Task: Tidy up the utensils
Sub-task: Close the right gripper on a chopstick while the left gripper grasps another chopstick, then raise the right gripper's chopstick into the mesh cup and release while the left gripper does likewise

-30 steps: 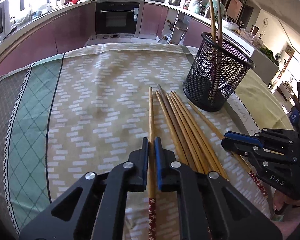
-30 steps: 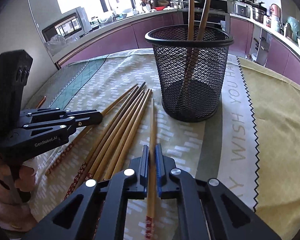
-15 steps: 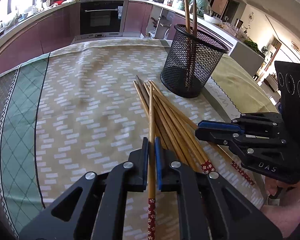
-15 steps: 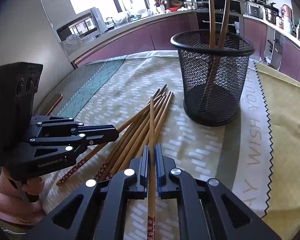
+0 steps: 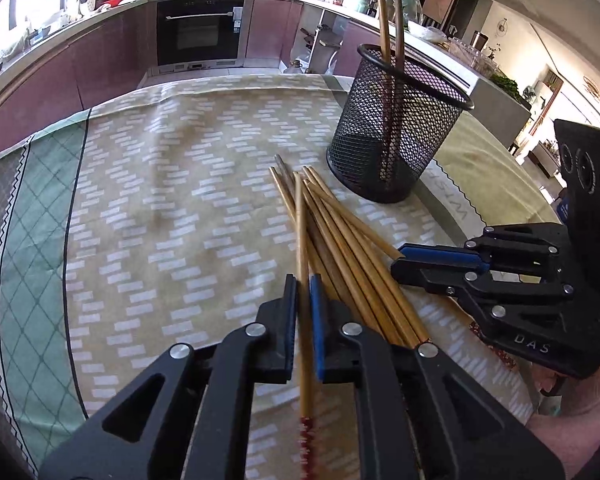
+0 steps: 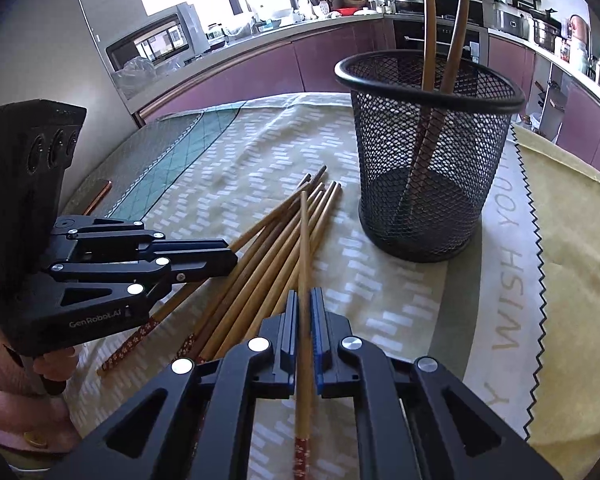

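Note:
A black mesh cup stands on the tablecloth with two chopsticks upright in it. Several wooden chopsticks lie in a loose pile in front of it. My left gripper is shut on one chopstick, held above the pile and pointing away. My right gripper is shut on another chopstick, also raised above the pile. Each gripper shows in the other's view: the right and the left.
The patterned tablecloth covers a round table; a yellow-green cloth lies right of the cup. A phone-like object lies at the far left edge. Kitchen counters and an oven stand beyond the table.
Both grippers have lifted and drawn back from the cup, each still holding its chopstick. The pile and the cup have not moved.

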The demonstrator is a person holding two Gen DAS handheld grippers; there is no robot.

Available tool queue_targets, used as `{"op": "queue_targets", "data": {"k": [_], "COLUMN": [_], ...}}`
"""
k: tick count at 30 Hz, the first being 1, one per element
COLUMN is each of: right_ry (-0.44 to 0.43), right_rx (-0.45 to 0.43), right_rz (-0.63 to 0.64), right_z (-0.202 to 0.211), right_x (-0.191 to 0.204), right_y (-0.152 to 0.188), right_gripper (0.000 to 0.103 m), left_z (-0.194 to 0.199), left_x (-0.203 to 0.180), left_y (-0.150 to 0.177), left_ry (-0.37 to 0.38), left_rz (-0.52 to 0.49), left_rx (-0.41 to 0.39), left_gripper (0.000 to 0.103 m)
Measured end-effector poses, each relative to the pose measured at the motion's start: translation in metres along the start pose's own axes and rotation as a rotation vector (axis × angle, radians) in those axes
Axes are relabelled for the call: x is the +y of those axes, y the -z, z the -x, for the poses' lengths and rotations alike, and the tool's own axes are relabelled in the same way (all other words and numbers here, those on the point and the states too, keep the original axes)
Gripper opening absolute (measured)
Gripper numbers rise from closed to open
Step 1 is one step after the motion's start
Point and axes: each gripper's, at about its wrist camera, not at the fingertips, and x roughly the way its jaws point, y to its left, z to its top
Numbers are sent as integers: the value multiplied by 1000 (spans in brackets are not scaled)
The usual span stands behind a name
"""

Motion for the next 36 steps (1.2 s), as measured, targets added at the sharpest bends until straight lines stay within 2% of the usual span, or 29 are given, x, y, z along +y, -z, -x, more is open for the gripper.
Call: {"op": "queue_targets", "data": {"k": [6,13,20,28,36], "right_ry": [-22,-51,-55,-34,-9], "right_rx": [-97,-240,-350,-439,-520], "right_rz": [-14,-43,-45,-30,-11], "right_z": [32,82,117,143,168], "right_x": [-5,-20,-28,-35,-41], "right_y": [-1,-14,-25,-54,-88], "right_gripper": [6,6,6,6,6], "left_z": [25,74,108,123,129], "left_x": [-2,-12,-21,-24,-36], "left_y": [-5,-27,-45,-82,-124], "left_ry": [45,124,189,197,204], "left_rz": [1,-25,-45,-22,-21], "left_rx": [-64,-195,-287,-391,-462], "left_gripper": [7,7,7,7,7]}}
